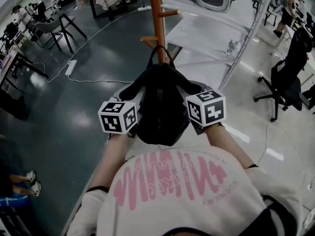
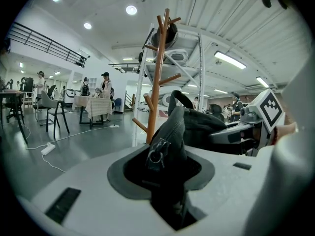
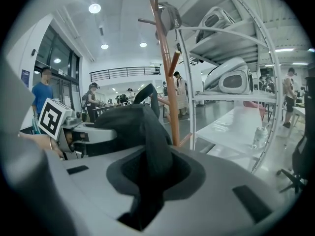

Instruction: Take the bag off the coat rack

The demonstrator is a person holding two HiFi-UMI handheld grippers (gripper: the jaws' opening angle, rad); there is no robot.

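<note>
A black bag (image 1: 161, 107) hangs between my two grippers, just in front of the wooden coat rack (image 1: 157, 18). My left gripper (image 1: 134, 93) is shut on the bag's left side; in the left gripper view, dark fabric with a zipper pull (image 2: 156, 154) is pinched between the jaws. My right gripper (image 1: 193, 90) is shut on the right side, with a fold of the bag (image 3: 145, 136) in its jaws. The bag's handle loop (image 2: 184, 100) stands up to the right of the rack's pole (image 2: 157, 87), clear of the pegs there. A dark cap (image 3: 170, 16) stays at the rack's top.
White metal shelving (image 1: 216, 38) with pale moulded parts stands right of the rack. An office chair (image 1: 285, 82) is at the right. A power strip (image 1: 71, 67) and cable lie on the dark floor at the left. Tables, chairs and several people are farther back.
</note>
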